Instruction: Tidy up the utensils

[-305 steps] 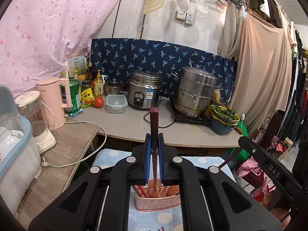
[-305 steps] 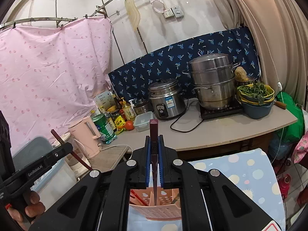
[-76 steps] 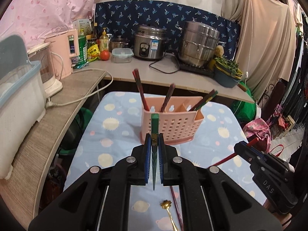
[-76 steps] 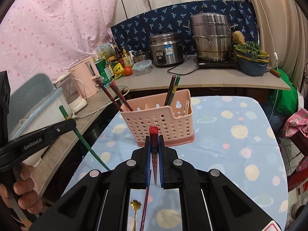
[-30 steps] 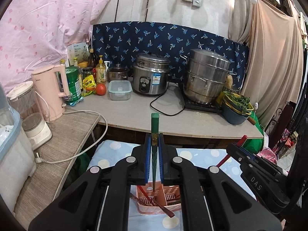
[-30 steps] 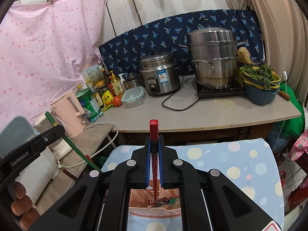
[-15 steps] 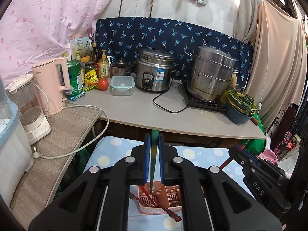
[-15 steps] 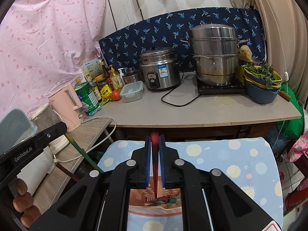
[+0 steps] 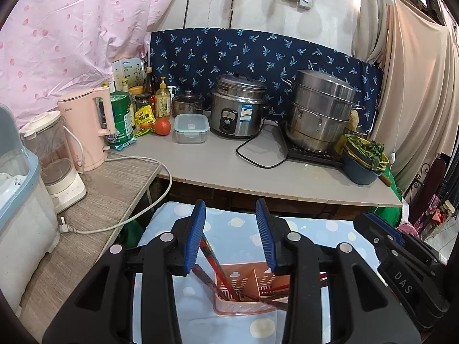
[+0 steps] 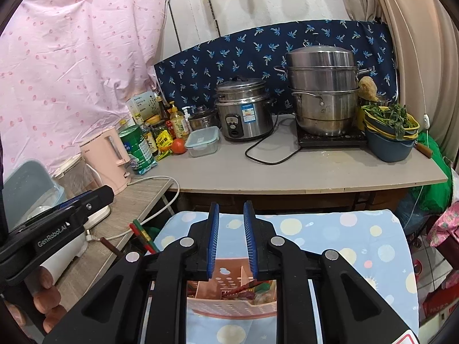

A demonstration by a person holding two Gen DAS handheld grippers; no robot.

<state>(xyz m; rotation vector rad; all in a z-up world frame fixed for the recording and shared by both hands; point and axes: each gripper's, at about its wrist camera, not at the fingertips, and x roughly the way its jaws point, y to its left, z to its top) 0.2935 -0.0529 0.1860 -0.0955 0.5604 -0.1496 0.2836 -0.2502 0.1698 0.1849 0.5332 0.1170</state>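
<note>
Both chopsticks have dropped into the pink utensil basket (image 9: 243, 292). Left gripper (image 9: 231, 236) and right gripper (image 10: 231, 239) jaws, just opening, stand released and empty above it; delivery appears done.

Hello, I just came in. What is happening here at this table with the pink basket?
A person holds two tongs above the pink utensil basket on the dotted tablecloth. The left tongs and the right tongs have both just been opening, and nothing is between their pads. Red and green chopsticks stand slanted in the basket.
</note>
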